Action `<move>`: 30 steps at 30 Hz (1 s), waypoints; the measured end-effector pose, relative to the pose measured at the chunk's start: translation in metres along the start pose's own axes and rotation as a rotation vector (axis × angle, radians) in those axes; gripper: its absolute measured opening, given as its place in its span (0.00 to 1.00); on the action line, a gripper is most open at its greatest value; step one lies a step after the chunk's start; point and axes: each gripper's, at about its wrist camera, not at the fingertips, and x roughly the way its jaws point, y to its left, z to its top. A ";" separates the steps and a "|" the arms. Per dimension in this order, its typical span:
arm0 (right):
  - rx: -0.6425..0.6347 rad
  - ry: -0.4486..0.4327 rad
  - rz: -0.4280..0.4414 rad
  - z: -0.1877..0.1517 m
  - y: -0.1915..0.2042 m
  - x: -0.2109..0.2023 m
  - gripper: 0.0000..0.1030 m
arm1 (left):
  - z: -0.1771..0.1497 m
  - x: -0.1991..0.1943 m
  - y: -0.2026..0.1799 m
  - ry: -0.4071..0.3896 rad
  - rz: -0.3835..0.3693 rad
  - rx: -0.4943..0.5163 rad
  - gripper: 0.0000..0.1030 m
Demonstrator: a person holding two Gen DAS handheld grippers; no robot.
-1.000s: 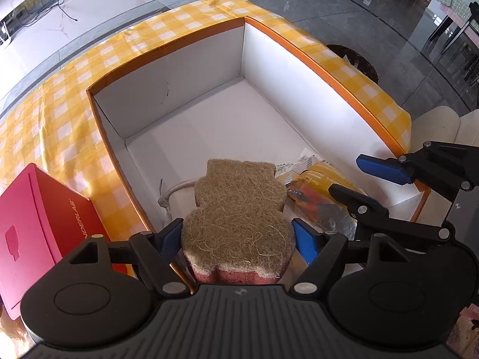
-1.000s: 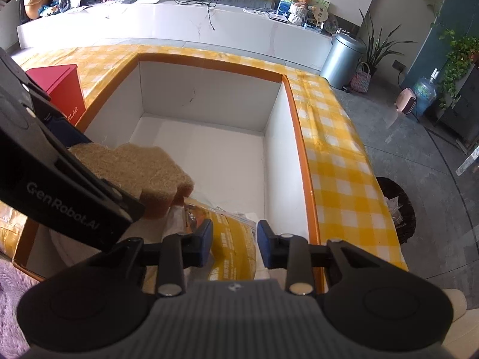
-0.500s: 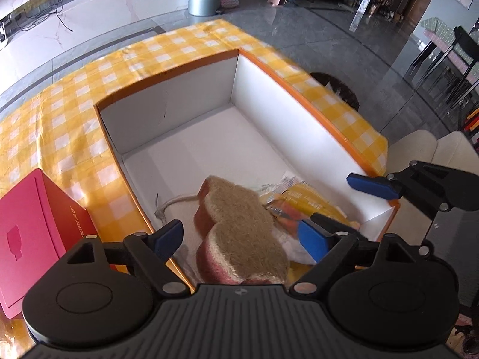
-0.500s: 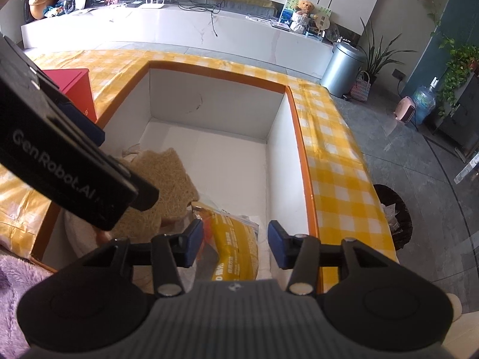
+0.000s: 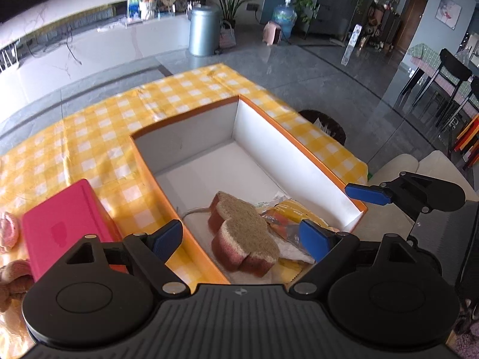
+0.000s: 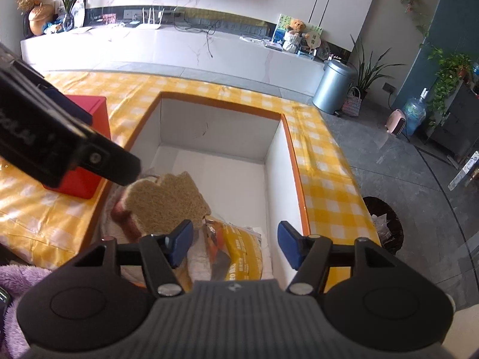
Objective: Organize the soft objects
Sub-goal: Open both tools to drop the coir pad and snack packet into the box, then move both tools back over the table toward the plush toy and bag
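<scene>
A brown-topped, pink-sided sponge (image 5: 245, 233) lies in the near end of the white box with an orange rim (image 5: 287, 137), on a white cloth beside a yellow packet (image 5: 287, 212). My left gripper (image 5: 239, 237) is open and empty above the sponge. In the right wrist view the sponge (image 6: 167, 200) and the yellow packet (image 6: 242, 257) lie in the box (image 6: 295, 161). My right gripper (image 6: 235, 243) is open and empty above the packet. It shows in the left wrist view too, at the box's right corner.
A red box (image 5: 66, 221) stands left of the white box on the yellow checked cloth (image 5: 98, 137). Pink and brown soft toys (image 5: 9, 233) lie at the far left. A purple fluffy item (image 6: 21, 275) sits at lower left in the right wrist view.
My left gripper opened and let the sponge drop into the box, then rose and pulled back. My right gripper opened wider and lifted away from the yellow packet.
</scene>
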 end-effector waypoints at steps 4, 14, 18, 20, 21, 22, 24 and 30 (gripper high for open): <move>0.054 -0.037 0.015 -0.005 0.010 -0.017 0.64 | -0.021 -0.028 0.007 -0.067 0.040 -0.006 0.98; 0.192 -0.100 0.088 -0.016 0.053 -0.051 0.73 | -0.083 -0.090 0.053 -0.185 0.126 -0.149 0.89; 0.247 -0.117 0.130 -0.022 0.073 -0.057 0.75 | -0.111 -0.107 0.083 -0.213 0.103 -0.285 0.86; 0.270 -0.118 0.145 -0.026 0.084 -0.058 0.75 | -0.126 -0.115 0.094 -0.233 0.124 -0.322 0.86; 0.281 -0.115 0.154 -0.028 0.090 -0.058 0.75 | -0.133 -0.118 0.099 -0.244 0.137 -0.335 0.86; 0.293 -0.112 0.161 -0.030 0.096 -0.057 0.75 | -0.140 -0.121 0.104 -0.252 0.150 -0.354 0.86; 0.307 -0.108 0.175 -0.033 0.108 -0.056 0.75 | -0.154 -0.126 0.116 -0.249 0.158 -0.403 0.85; 0.263 -0.078 0.183 -0.036 0.146 -0.050 0.75 | -0.190 -0.133 0.142 -0.229 0.189 -0.492 0.85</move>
